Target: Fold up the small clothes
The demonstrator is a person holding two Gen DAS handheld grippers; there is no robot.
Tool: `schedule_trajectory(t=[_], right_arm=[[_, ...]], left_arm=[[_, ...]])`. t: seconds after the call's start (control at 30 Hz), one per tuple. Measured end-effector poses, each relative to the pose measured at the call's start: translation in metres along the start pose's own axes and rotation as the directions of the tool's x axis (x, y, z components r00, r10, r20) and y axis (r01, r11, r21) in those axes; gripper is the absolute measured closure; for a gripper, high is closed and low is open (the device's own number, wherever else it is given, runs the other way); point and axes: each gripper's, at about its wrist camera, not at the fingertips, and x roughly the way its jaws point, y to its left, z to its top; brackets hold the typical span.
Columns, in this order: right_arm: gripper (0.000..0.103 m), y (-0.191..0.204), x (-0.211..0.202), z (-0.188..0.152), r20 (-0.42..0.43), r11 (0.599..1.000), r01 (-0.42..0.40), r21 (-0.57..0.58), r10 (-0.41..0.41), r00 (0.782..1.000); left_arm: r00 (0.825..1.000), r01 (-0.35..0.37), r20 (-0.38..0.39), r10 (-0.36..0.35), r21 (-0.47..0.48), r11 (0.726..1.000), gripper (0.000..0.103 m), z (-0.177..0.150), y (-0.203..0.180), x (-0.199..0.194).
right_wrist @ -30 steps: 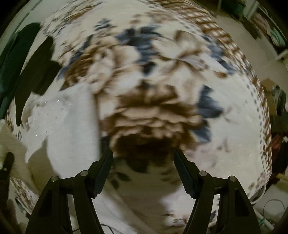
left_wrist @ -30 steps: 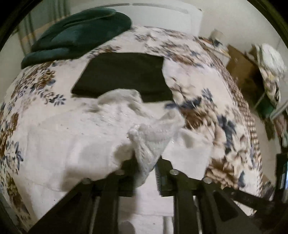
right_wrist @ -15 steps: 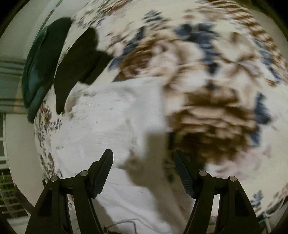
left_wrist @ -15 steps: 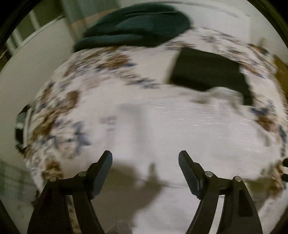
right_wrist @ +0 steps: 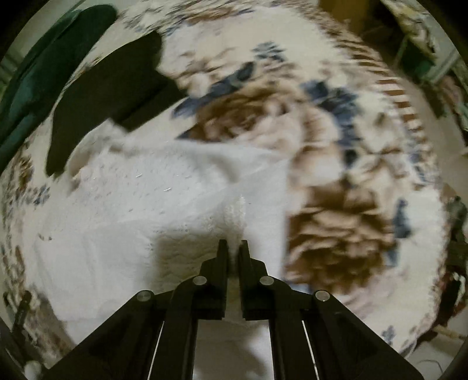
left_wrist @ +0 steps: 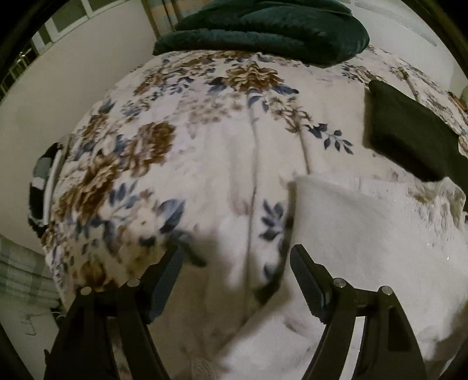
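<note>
A white knitted garment lies spread on the floral bedspread. My right gripper is shut on a raised fold of the white garment near its right side. The garment also shows in the left wrist view, at the right. My left gripper is open and empty, over the floral bedspread just left of the garment's edge. A folded black garment lies flat beyond the white one; it also shows in the left wrist view.
A dark green cushion lies at the head of the bed, also in the right wrist view. A wall runs along the bed's left edge. Clutter and boxes stand on the floor past the bed's right side.
My left gripper let go of the white garment, opened and swung left. My right gripper moved left onto the white garment and shut on a fold of it.
</note>
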Motion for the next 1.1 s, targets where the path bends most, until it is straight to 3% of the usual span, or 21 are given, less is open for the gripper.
schedule_trajectory(t=[0.13, 0.2, 0.27, 0.37, 0.5, 0.67, 0.8, 0.9, 1.1], right_arm=[[0.096, -0.007, 0.03, 0.003, -0.125, 1.0, -0.007, 0.008, 0.008, 0.992], [0.09, -0.013, 0.034, 0.003, -0.158, 1.0, -0.018, 0.024, 0.022, 0.987], [0.074, -0.023, 0.025, 0.002, -0.161, 0.998, -0.044, 0.05, 0.052, 0.986], [0.054, -0.045, -0.003, -0.012, -0.15, 0.993, -0.082, 0.08, 0.093, 0.984], [0.05, -0.072, -0.026, -0.043, -0.189, 0.994, -0.077, 0.079, 0.091, 0.978], [0.049, -0.124, -0.043, -0.069, -0.245, 0.994, -0.077, 0.073, 0.093, 0.965], [0.046, -0.149, -0.045, -0.062, -0.268, 0.991, -0.131, 0.041, 0.137, 0.954], [0.046, -0.164, -0.04, -0.04, -0.284, 0.98, -0.199, -0.005, 0.189, 0.94], [0.038, -0.165, -0.019, 0.025, -0.311, 0.93, -0.345, -0.124, 0.294, 0.904]], left_arm=[[0.999, 0.017, -0.033, -0.015, 0.046, 0.999, 0.028, 0.011, -0.016, 0.031], [0.999, 0.009, -0.054, -0.005, 0.09, 0.996, 0.028, 0.012, -0.023, 0.044], [0.998, 0.013, -0.061, -0.006, 0.116, 0.993, 0.028, 0.012, -0.024, 0.047], [0.999, 0.042, -0.025, -0.039, 0.126, 0.991, 0.028, 0.006, -0.02, 0.028], [0.997, 0.075, -0.01, -0.074, 0.157, 0.985, 0.028, -0.019, -0.021, -0.008], [0.99, 0.137, -0.049, -0.129, 0.212, 0.968, 0.028, -0.08, -0.039, -0.058], [0.981, 0.185, -0.107, -0.16, 0.286, 0.94, 0.028, -0.142, -0.074, -0.096], [0.974, 0.205, -0.163, -0.158, 0.33, 0.921, 0.028, -0.199, -0.11, -0.124], [0.953, 0.207, -0.284, -0.107, 0.351, 0.913, 0.028, -0.305, -0.174, -0.153]])
